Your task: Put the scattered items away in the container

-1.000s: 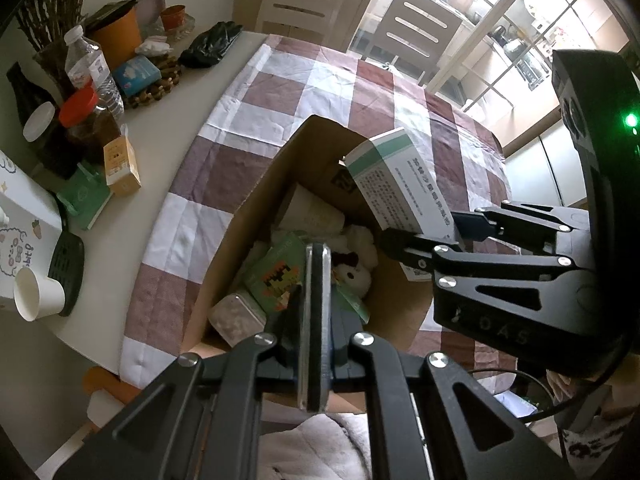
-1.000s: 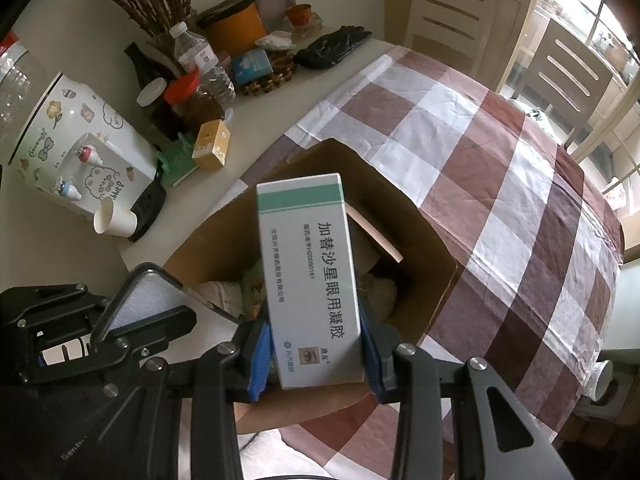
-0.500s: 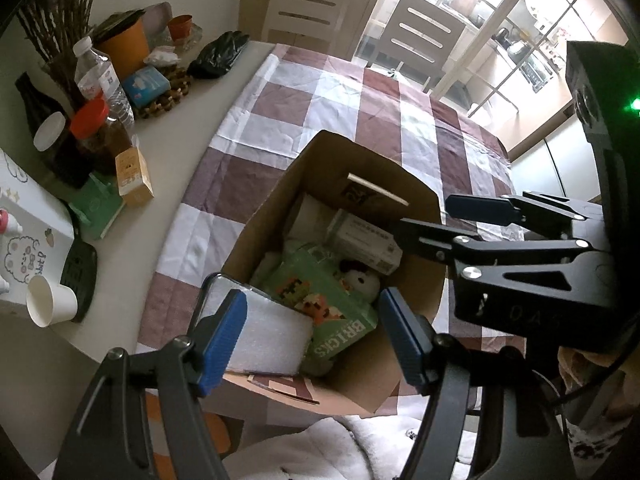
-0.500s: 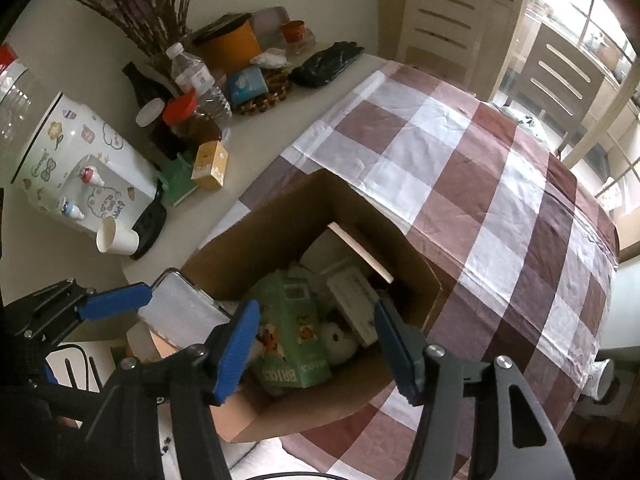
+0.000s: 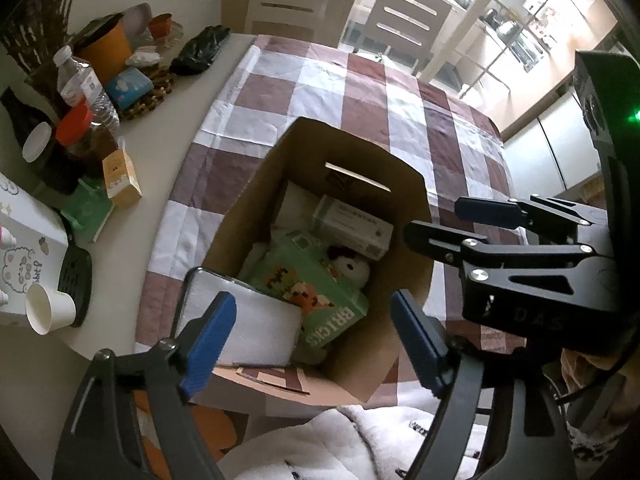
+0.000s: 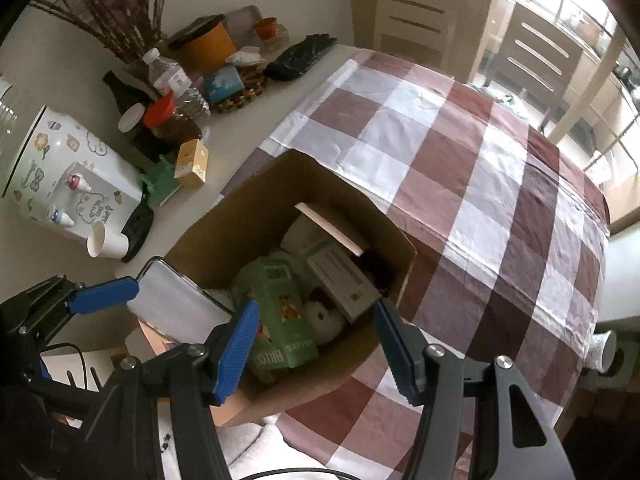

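An open cardboard box (image 5: 352,152) (image 6: 256,216) stands on the checked cloth. Inside lie a green BRICKS box (image 5: 316,296) (image 6: 280,312), a white medicine box (image 5: 352,232) (image 6: 340,276) and a small plush toy (image 5: 352,268) (image 6: 326,316). A flat silver-rimmed slab, like a phone (image 5: 248,320) (image 6: 176,304), leans at the box's near left corner. My left gripper (image 5: 312,300) hovers over the box with its jaws opening and no pad on anything. My right gripper (image 6: 316,306) hangs open beside it, above the box, holding nothing.
Clutter fills the white table on the left: a water bottle (image 6: 168,76), an orange pot (image 6: 208,46), a yellow carton (image 6: 192,164), a paper cup (image 6: 106,242), a white patterned appliance (image 6: 60,176) and a black bag (image 6: 300,56). A chair (image 5: 408,16) stands beyond. A white garment (image 5: 340,440) lies below.
Both grippers went from shut to open. The medicine box dropped out of the right gripper into the cardboard box. The flat slab left the left gripper and now leans at the box's corner.
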### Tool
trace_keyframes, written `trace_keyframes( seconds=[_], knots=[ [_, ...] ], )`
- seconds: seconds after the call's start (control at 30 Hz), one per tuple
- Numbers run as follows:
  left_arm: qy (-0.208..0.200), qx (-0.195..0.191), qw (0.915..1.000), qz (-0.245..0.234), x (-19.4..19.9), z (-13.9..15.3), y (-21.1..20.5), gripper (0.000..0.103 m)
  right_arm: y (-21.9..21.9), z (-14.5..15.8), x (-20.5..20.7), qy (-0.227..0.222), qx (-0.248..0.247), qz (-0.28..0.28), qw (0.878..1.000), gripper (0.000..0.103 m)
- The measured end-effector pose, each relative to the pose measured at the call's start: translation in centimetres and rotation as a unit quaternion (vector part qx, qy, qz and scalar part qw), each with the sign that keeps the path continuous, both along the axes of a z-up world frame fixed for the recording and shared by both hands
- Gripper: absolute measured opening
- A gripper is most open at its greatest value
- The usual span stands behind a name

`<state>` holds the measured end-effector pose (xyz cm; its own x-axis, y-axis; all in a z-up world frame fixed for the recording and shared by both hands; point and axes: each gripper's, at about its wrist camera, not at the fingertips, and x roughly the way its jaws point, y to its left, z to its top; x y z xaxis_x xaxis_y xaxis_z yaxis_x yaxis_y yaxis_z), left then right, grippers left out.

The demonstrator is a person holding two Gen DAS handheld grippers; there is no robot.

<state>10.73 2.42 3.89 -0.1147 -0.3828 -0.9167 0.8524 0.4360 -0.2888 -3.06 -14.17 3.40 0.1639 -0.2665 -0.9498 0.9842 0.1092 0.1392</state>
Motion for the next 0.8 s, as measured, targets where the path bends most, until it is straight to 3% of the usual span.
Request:
trace_keyframes(
  seconds=[0.23,0.5,0.8],
  knots=[
    [-0.024,0.04,0.9987,-0.022,-0.7,-0.2,0.0,0.091,2.3,-0.6,-1.3,0.012,0.02,-0.053,0.998,0.062],
    [-0.051,0.086,0.9948,-0.02,-0.1,-0.8,0.4,0.092,5.2,-1.4,-1.9,0.044,0.046,-0.107,0.992,0.062],
    [-0.05,0.085,0.994,-0.046,-0.7,-0.7,0.9,0.092,7.6,-1.5,-0.6,0.051,0.066,-0.157,0.984,0.063]
  ],
)
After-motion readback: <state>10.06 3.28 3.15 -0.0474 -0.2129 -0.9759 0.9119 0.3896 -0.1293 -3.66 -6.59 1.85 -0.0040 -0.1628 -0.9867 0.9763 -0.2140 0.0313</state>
